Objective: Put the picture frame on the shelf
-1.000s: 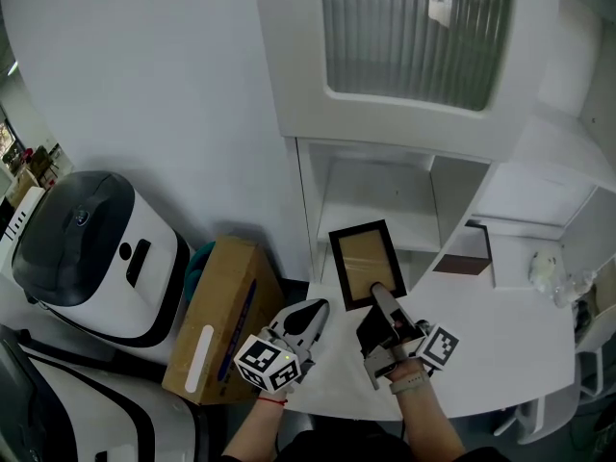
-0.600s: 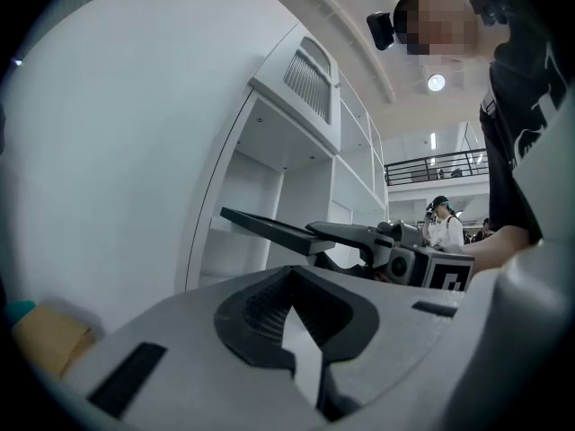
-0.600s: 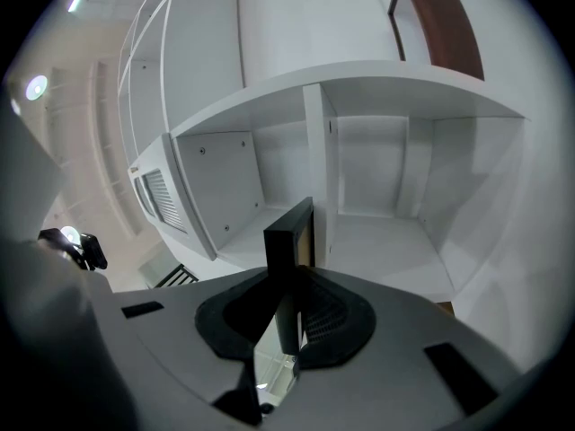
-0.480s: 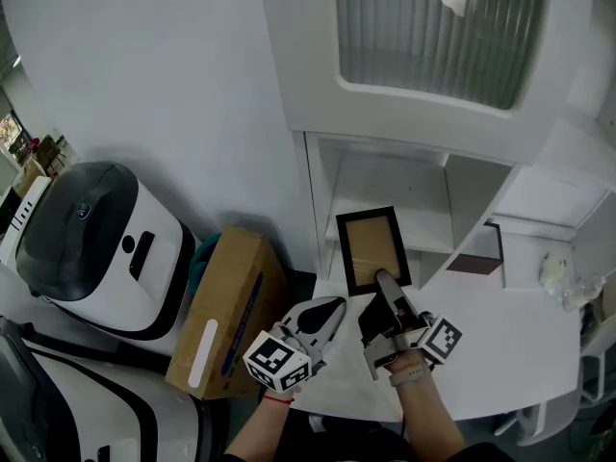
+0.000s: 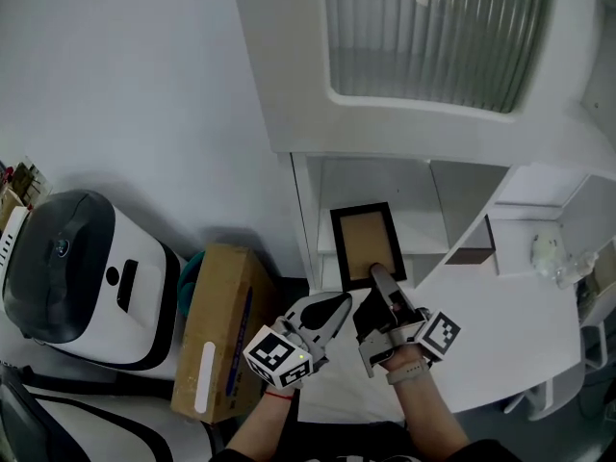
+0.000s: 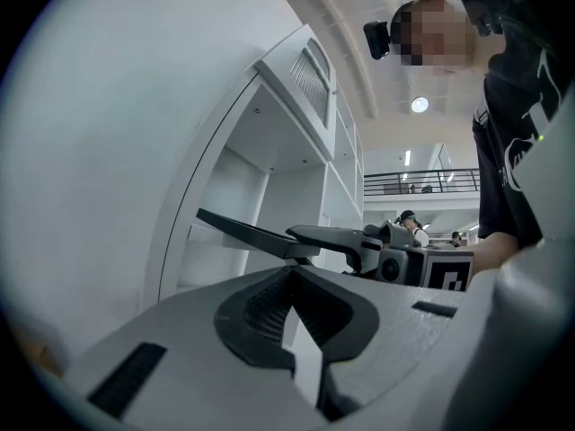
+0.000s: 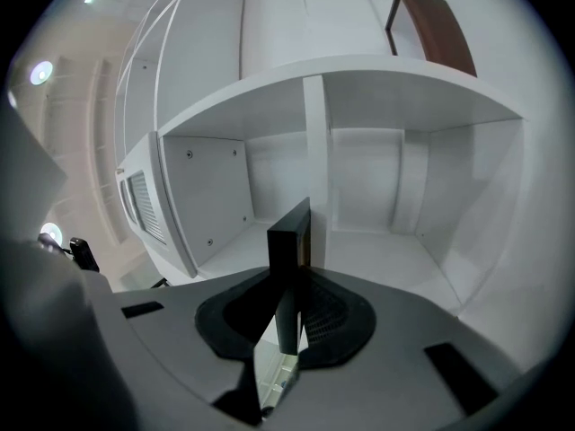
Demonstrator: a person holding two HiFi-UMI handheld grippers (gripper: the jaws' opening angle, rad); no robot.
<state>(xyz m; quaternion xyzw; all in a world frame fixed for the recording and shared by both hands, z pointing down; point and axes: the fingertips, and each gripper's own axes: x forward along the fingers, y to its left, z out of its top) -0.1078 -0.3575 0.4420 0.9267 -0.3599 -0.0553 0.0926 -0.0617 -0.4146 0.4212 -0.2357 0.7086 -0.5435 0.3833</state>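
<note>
The picture frame (image 5: 365, 243), black-edged with a tan middle, is held flat in front of the white shelf's open lower compartment (image 5: 377, 183). My right gripper (image 5: 378, 275) is shut on its near edge. In the right gripper view the frame (image 7: 289, 241) stands edge-on between the pads, pointing at the shelf's upright divider (image 7: 315, 151). My left gripper (image 5: 339, 302) hovers just left of the right one, shut with nothing in it. From the left gripper view, the frame (image 6: 241, 231) sticks out toward the shelf from the right gripper (image 6: 346, 240).
A dark brown panel (image 5: 474, 248) leans in the compartment to the right. A ribbed cabinet door (image 5: 433, 27) hangs above the shelf. A white table (image 5: 491, 345) lies below my hands. A cardboard box (image 5: 217, 330) and a white-and-grey machine (image 5: 77, 277) stand at the left.
The right gripper has carried the frame a little farther toward the shelf opening. The left gripper has stayed beside it, and the head view has shifted.
</note>
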